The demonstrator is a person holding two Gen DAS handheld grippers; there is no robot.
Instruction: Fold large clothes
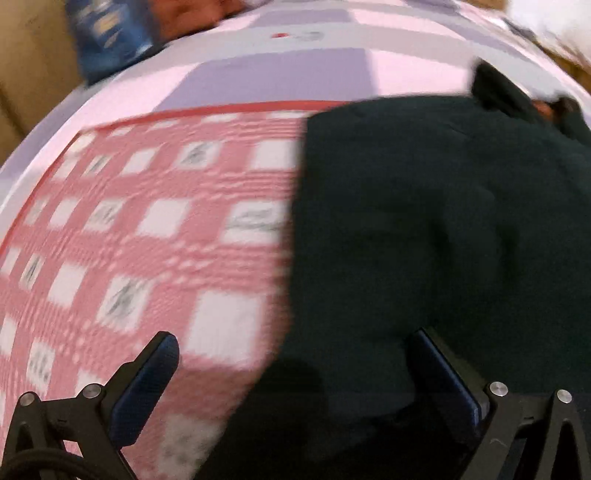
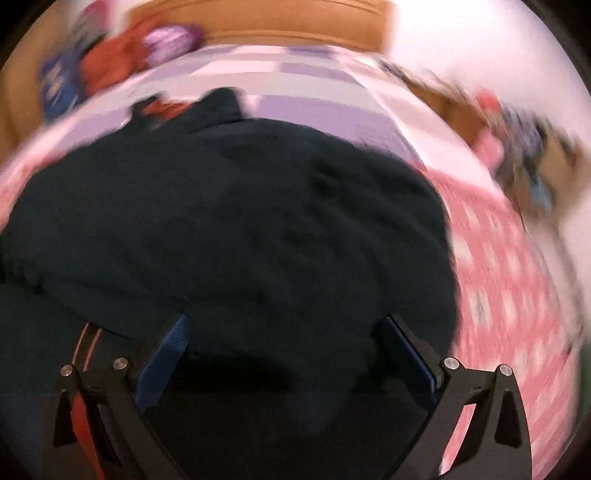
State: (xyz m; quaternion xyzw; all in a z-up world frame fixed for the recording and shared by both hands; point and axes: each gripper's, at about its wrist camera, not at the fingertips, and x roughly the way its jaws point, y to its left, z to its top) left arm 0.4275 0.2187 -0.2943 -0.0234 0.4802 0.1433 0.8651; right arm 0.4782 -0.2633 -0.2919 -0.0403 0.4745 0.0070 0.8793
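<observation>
A large dark garment lies spread on a bed, over a pink-and-white checked blanket. In the left wrist view it fills the right half. My left gripper is open and empty, just above the garment's left edge. In the right wrist view the garment fills the middle and left. My right gripper is open and empty, close above the garment's near part. Both views are blurred by motion.
A lilac-and-pink sheet covers the far bed. A blue item and an orange item lie by the wooden headboard. Cluttered things sit off the bed's right side.
</observation>
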